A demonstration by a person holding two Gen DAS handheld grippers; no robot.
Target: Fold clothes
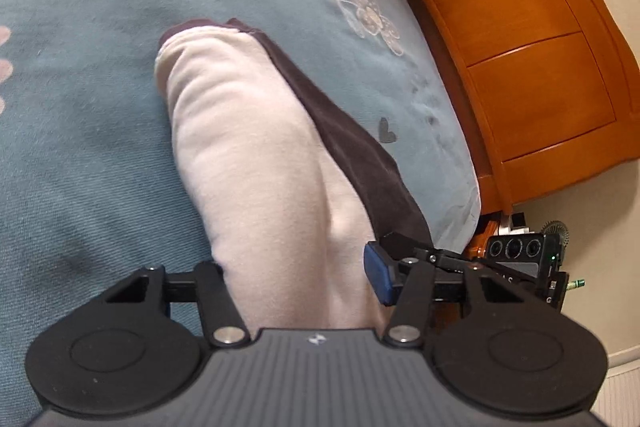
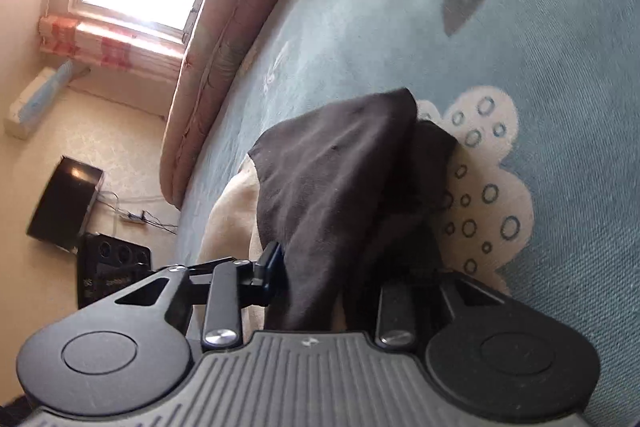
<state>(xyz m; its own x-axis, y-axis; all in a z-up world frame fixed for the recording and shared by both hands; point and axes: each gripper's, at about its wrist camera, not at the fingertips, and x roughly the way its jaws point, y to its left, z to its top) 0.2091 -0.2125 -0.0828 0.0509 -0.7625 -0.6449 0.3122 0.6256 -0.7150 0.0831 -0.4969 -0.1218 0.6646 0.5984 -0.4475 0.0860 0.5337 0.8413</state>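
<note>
Left tongs (image 1: 298, 281) look clamped on the pale side of the garment (image 1: 248, 147), though one finger is buried under cloth, only the blue pad (image 1: 378, 277) shows. Right tongs (image 2: 316, 281) pinch its dark side (image 2: 340, 183), far finger hidden too. The garment lies on the blue bedspread (image 1: 80, 107), near edge lifted. Both tongs angle downward, side by side. Wooden dresser (image 1: 520, 47) beside the bed.
</note>
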